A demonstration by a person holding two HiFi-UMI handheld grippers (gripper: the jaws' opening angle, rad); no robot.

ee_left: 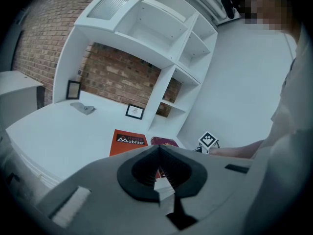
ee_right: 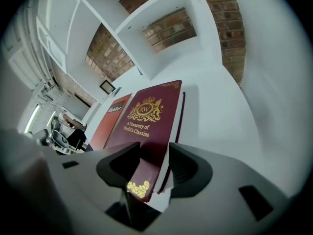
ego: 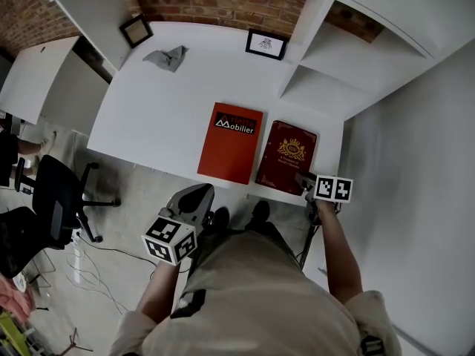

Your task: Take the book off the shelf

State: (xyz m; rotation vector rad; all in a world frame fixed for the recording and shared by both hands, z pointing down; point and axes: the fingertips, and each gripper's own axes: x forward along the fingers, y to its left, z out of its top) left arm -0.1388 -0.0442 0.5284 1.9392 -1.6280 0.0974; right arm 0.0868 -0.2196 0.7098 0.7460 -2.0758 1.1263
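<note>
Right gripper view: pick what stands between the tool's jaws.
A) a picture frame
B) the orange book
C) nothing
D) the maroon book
D: the near corner of the maroon book sits clamped between the jaws of the right tool, while the orange book lies beside it, clear of them.

This is looking like an office or study room. A white desk (ego: pixel 163 102) is sitting right ahead of the jaws. White shelves (ego: pixel 349 58) are standing past them against a brick wall (ego: pixel 223 2). A black rolling chair (ego: pixel 56 195) is waiting off to their left, by loose cables (ego: pixel 89 273).
</note>
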